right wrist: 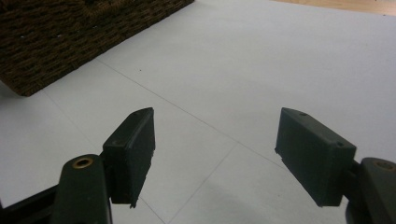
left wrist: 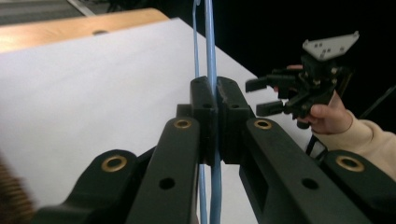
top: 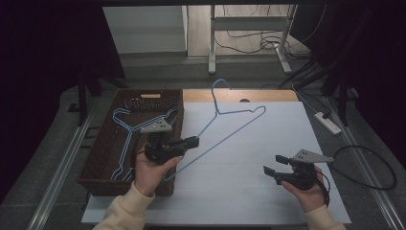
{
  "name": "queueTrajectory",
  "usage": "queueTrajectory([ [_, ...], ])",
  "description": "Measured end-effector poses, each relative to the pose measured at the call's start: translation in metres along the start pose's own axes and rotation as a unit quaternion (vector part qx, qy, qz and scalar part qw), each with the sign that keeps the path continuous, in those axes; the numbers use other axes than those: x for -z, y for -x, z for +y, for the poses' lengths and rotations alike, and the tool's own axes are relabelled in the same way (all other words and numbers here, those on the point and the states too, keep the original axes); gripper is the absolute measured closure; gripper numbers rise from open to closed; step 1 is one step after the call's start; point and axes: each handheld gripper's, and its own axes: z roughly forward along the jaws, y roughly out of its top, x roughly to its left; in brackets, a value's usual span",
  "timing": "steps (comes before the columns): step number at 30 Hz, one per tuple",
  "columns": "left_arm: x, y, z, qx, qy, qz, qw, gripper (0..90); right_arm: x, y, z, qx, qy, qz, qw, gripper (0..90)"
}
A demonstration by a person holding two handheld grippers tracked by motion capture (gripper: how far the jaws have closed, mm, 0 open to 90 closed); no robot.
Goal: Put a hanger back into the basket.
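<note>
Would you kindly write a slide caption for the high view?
Left hand-held gripper clamps a blue wire hanger beside the wicker basket; right hand-held gripper open.

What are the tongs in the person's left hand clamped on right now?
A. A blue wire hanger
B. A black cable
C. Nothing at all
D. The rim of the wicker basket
A: in the left gripper view the left tongs are pressed together on the blue wire hanger, and the high view shows that hanger reaching from them across the white table.
</note>
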Motion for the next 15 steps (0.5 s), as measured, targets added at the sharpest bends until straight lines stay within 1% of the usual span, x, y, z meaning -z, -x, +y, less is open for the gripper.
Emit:
queueTrajectory([
  [4,0.022,-0.012,0.004,-0.006,0.01,0.009,0.9999,86.3,-0.001,0.001,-0.001,0.002,-0.005,-0.003,1.0,28.8],
  [7,0.035,-0.022,0.003,-0.003,0.018,0.017,0.9997,86.3,-0.002,0.001,-0.001,0.003,-0.008,-0.005,1.0,28.7],
  [9,0.045,-0.029,0.002,-0.004,0.023,0.027,0.9994,86.3,-0.002,0.001,-0.001,0.003,-0.009,-0.005,0.9999,28.6],
  [11,0.055,-0.036,0.001,-0.003,0.028,0.041,0.9988,86.3,-0.002,0.002,-0.002,0.004,-0.011,-0.006,0.9999,28.6],
  [15,0.073,-0.051,-0.005,0.005,0.035,0.064,0.9973,86.4,-0.004,0.002,-0.002,0.005,-0.016,-0.009,0.9998,28.4],
])
